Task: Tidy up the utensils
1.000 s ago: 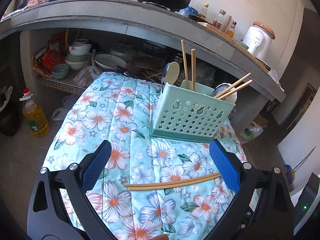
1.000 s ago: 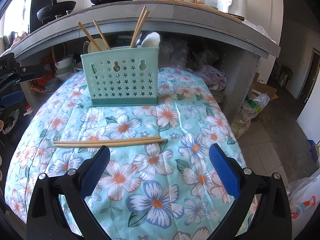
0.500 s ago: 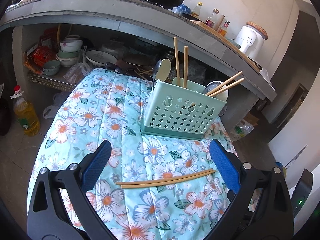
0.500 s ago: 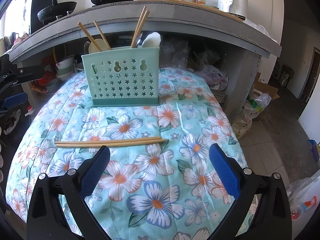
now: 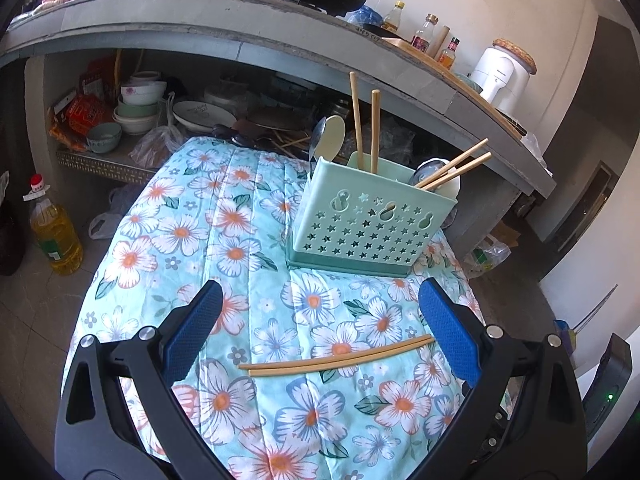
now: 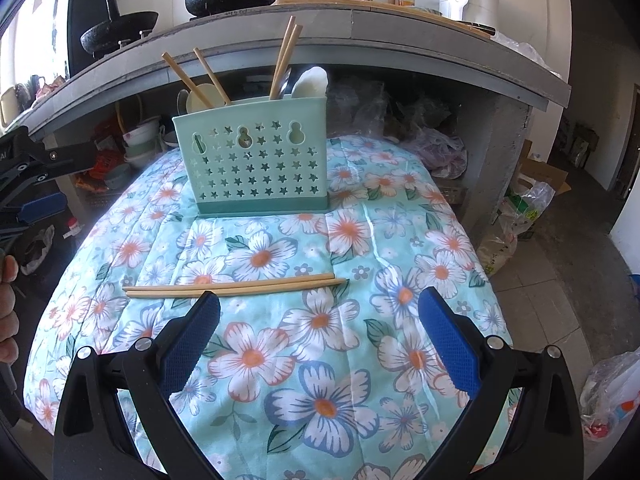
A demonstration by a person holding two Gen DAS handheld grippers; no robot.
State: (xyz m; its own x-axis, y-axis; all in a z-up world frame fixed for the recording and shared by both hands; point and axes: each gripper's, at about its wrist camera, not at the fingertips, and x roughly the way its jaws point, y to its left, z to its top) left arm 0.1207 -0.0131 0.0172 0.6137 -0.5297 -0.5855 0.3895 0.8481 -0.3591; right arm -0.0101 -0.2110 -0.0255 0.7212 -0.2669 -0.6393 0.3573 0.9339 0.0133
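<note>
A pair of wooden chopsticks (image 5: 336, 359) lies flat on the floral cloth, also in the right wrist view (image 6: 234, 285). Behind it stands a mint-green star-holed utensil holder (image 5: 370, 222) (image 6: 256, 168) holding two chopstick pairs and spoons. My left gripper (image 5: 318, 328) is open and empty, above the lying chopsticks. My right gripper (image 6: 318, 332) is open and empty, just in front of the chopsticks; its left fingertip (image 6: 200, 320) is near them. The left gripper also shows at the left edge of the right wrist view (image 6: 30, 184).
The table with the floral cloth (image 6: 320, 360) stands in front of a concrete counter (image 5: 240, 36) with pots, bottles and a white appliance. Bowls and plates (image 5: 140, 104) sit on the shelf below. An oil bottle (image 5: 54, 232) stands on the floor left.
The left gripper has drawn nearer the table and holder, now framing the lying chopsticks. The right gripper has moved slightly forward. Both stay open; the chopsticks have not moved.
</note>
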